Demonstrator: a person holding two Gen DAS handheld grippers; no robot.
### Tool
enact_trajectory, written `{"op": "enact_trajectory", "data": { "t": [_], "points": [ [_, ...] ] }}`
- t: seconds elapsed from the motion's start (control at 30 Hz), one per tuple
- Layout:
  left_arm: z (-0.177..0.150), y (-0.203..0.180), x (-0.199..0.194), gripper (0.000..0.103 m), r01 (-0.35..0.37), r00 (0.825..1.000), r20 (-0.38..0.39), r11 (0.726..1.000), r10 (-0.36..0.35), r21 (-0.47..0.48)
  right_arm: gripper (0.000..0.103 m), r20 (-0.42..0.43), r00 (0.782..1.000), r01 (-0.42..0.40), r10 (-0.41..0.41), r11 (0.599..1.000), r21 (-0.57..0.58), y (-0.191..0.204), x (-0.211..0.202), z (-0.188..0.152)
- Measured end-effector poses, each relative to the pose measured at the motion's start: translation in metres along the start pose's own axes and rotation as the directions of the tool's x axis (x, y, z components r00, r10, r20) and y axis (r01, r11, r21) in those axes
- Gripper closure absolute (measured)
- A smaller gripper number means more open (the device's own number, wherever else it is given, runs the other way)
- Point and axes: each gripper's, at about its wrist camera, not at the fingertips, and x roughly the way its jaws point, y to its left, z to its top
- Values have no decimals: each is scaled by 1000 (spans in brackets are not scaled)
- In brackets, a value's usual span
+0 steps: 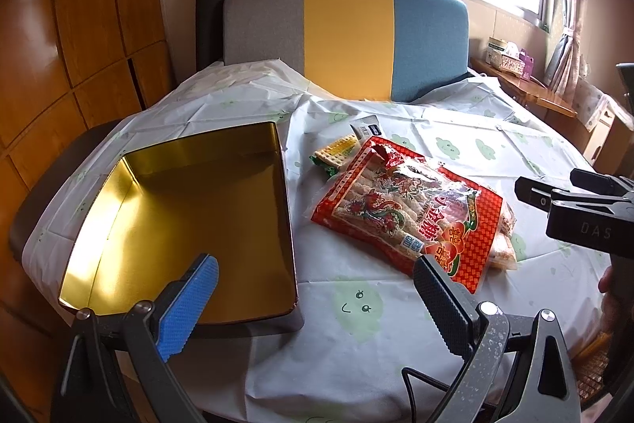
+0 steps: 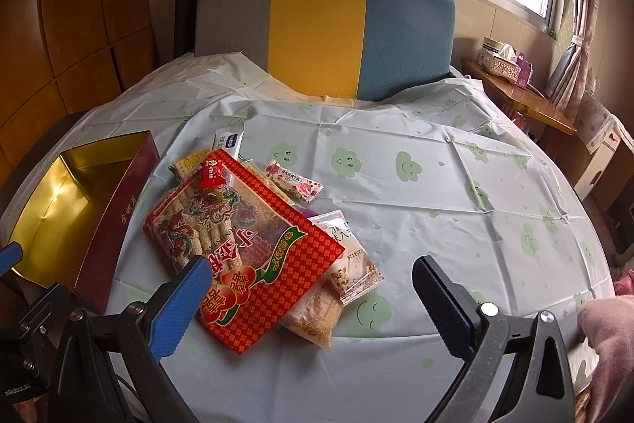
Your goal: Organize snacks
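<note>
left gripper (image 1: pixel 315 286) gaped wide, empty, over rectangular gold-lined tin box (image 1: pixel 206 224) | right gripper (image 2: pixel 311 290) gaped wide, empty | large red dragon-print snack bag (image 2: pixel 245 240) beside box hid smaller packets beneath | white cloud-print tablecloth (image 2: pixel 436 193)

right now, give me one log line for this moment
stage: start, nothing packed | left gripper: open, above tin edge | right gripper: open, above red bag | tin: empty | snacks: piled beside tin on table
</note>
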Motion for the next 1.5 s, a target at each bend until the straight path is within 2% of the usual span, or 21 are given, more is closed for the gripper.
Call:
{"op": "enact_trajectory", "data": {
  "t": [0.33,0.53,0.6,0.77,0.83,0.9,1.0,1.03,1.07,1.13,1.2,1.27,1.37,1.5],
  "points": [
    [1,-3,5,4,6,1000,-16,1000,-6,9,0,27,999,22,-21,999,-39,-16,-1,21],
    [14,-3,11,4,65,997,-49,998,-65,-15,0,11,1000,20,-19,996,-82,-37,11,37],
    [22,-2,18,10,90,993,-74,995,-93,-40,0,7,1000,18,-18,996,-86,-50,21,41],
    [48,-12,41,25,166,972,-154,981,-180,-99,0,-34,999,10,-10,1000,-14,-83,48,39],
    [60,-21,55,25,182,960,-193,976,-203,-119,0,-63,998,-10,12,999,44,-93,56,38],
    [70,-30,70,24,203,945,-229,968,-232,-145,0,-53,998,-39,44,994,97,-99,57,40],
    [83,-37,93,24,193,924,-290,959,-248,-208,0,-47,998,-43,49,991,125,-103,57,41],
    [85,-37,98,24,178,925,-294,957,-242,-228,0,-47,998,-45,51,991,130,-103,57,41],
    [88,-37,102,24,150,933,-289,962,-215,-228,0,-48,997,-52,58,990,131,-103,57,40],
    [95,-39,113,26,110,943,-290,976,-162,-187,0,-52,997,-54,61,990,129,-103,58,41],
    [100,-43,125,50,88,943,-308,986,-127,-138,0,-52,996,-59,67,989,132,-103,59,42],
    [103,-42,136,52,85,941,-315,989,-120,-124,0,-50,996,-68,76,989,133,-104,59,43],
    [109,-40,146,52,117,939,-307,982,-157,-146,0,-59,995,-70,79,989,130,-104,60,42],
    [115,-49,154,52,140,943,-285,982,-172,-131,0,-70,995,-66,77,988,137,-106,63,42]
  ]
}}
